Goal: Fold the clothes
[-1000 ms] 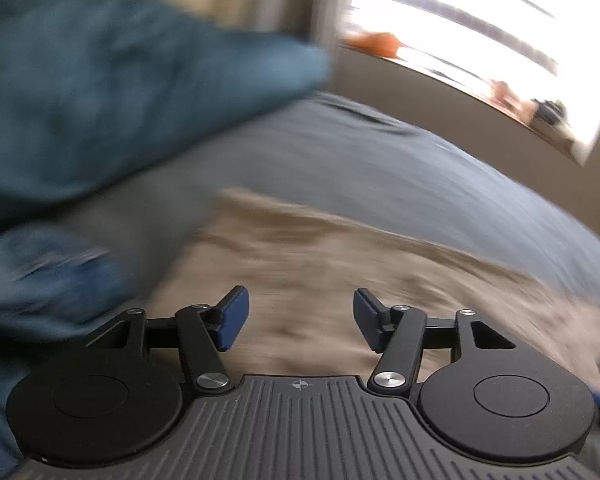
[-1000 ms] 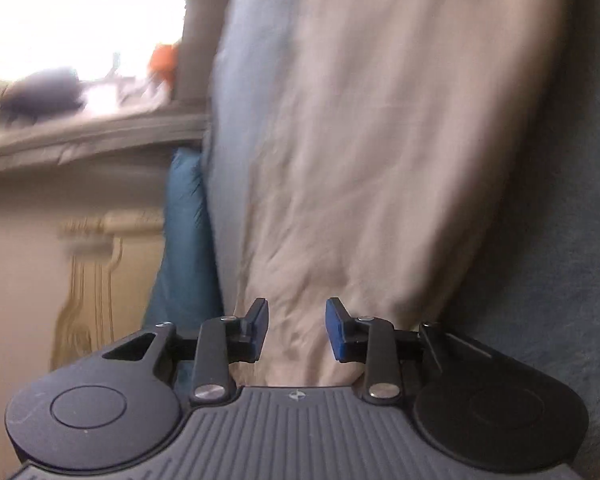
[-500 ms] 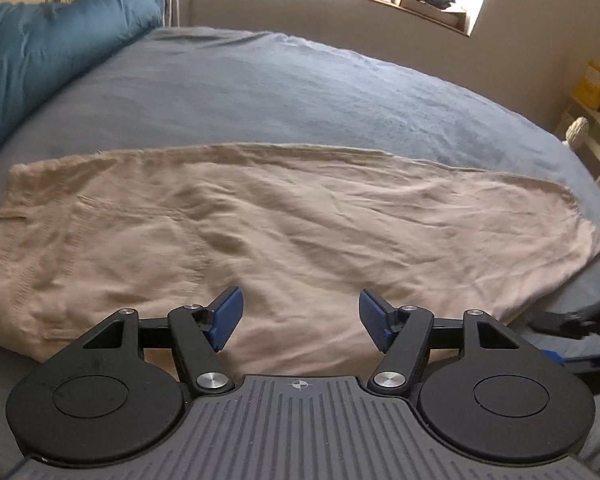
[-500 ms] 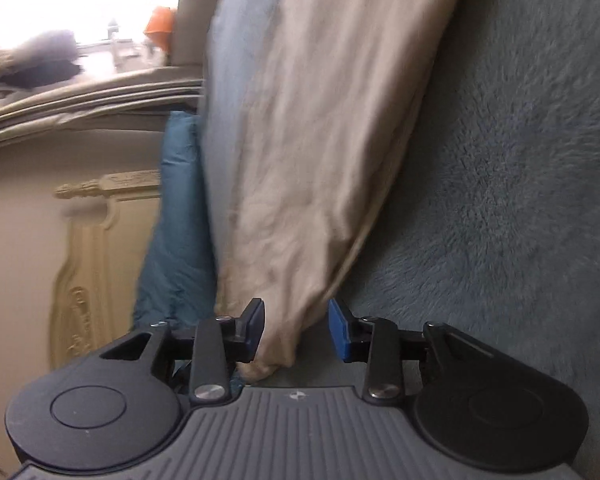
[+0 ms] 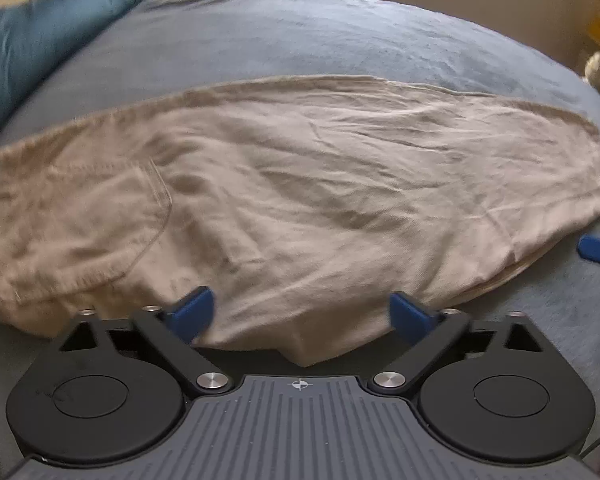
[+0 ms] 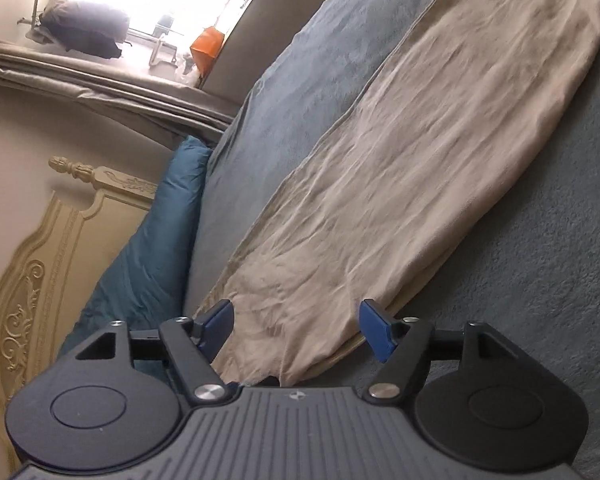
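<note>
Beige trousers [image 5: 300, 184] lie flat on the bed [image 5: 300, 36], both the left tool [image 5: 300, 312] and right tool [image 6: 296, 328] just released, jaws widening, over their near edge.

Tan trousers laid out on a bed with a grey-blue cover.

The bed [image 5: 340, 40] carries a slightly fuzzy grey-blue cover that spreads past the garment on every side. The trousers [image 5: 300, 200] lie flat and lengthwise on it, folded leg over leg, wrinkled, with a stitched back pocket facing up at the waist end. A teal pillow [image 5: 40, 40] rests on the cover at the head of the bed, near the waist end but apart from it, against a cream carved headboard [image 6: 40, 272].
</note>
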A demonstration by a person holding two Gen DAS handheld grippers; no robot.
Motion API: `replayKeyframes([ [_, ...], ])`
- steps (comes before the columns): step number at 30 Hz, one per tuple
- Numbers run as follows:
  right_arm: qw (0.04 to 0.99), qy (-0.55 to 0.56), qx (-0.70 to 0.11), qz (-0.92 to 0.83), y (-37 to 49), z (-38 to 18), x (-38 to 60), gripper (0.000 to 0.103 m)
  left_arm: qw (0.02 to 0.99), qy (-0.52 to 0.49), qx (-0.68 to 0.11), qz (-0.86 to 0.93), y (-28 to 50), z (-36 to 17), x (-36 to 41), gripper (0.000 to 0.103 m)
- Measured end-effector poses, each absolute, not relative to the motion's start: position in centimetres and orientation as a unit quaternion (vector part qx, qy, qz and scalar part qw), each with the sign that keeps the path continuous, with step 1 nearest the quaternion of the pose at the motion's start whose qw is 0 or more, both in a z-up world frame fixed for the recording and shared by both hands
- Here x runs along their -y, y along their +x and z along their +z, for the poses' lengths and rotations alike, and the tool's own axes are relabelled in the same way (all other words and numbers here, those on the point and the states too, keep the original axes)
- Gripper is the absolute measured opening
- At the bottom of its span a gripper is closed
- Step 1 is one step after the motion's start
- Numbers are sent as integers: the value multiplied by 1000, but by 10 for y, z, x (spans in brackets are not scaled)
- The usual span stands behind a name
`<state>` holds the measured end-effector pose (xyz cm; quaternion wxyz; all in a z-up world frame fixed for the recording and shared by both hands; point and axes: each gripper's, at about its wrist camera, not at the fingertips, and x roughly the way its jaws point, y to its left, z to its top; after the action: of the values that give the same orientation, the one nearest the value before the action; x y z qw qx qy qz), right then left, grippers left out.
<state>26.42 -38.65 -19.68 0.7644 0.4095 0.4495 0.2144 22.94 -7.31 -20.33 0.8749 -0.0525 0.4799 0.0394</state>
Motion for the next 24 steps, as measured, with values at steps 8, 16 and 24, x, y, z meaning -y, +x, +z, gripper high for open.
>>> replayKeyframes([
  [8,817,336,-440,164,258,-182,377,97,856,-81,-507,66,232,-213,65,103],
  [16,872,210,-421,134,254,-161,354,102,854,-98,-506,70,230,-213,61,103],
  [24,905,43,-407,116,244,-131,315,103,849,-107,-512,78,230,-214,59,103],
])
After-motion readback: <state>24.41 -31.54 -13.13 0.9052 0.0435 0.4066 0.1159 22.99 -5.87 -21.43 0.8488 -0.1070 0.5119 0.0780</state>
